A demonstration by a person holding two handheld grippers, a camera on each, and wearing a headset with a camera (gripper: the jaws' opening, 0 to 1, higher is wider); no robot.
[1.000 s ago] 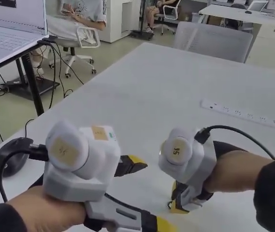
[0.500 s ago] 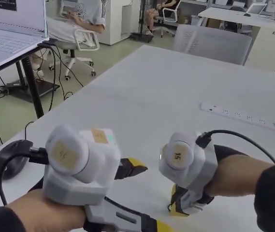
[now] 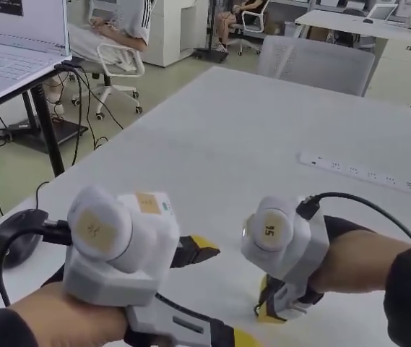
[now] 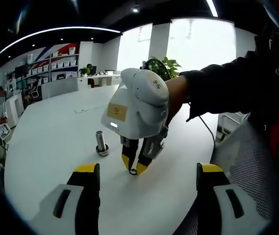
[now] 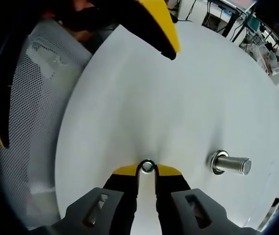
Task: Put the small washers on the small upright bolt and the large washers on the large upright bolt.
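Washer: a small silver steel washer (image 5: 147,166) is pinched by its rim between the yellow tips of the right gripper (image 5: 147,172), low over the white surface (image 5: 178,98). Whether it is touching that surface cannot be told.
Right jaws: closed on the washer. The ring is seen face-on at the very tips, with its hole left clear.
Left jaws: the left gripper (image 4: 148,168) is held with its jaws wide apart and nothing between them, pointed at the right gripper from the side.
Bolt: a grey threaded steel bolt (image 5: 233,165) is stood upright on its head just beside the held washer, with a flat steel washer (image 5: 218,161) already seated at its foot. Which of the task's two bolts it is cannot be told.
Handling: the held washer is judged light, rigid and smooth — unlikely to bend or break, but liable to twist or slip out of so narrow a pinch if it is knocked against the thread.
Where to hold: the rim grip is judged apt, since the hole must be left free. The ring would best be carried level and its hole centred over the bolt's tip before it is let go.
Risk: if dropped, so thin a ring may roll away — and it would be awkward to lift again from a smooth surface.
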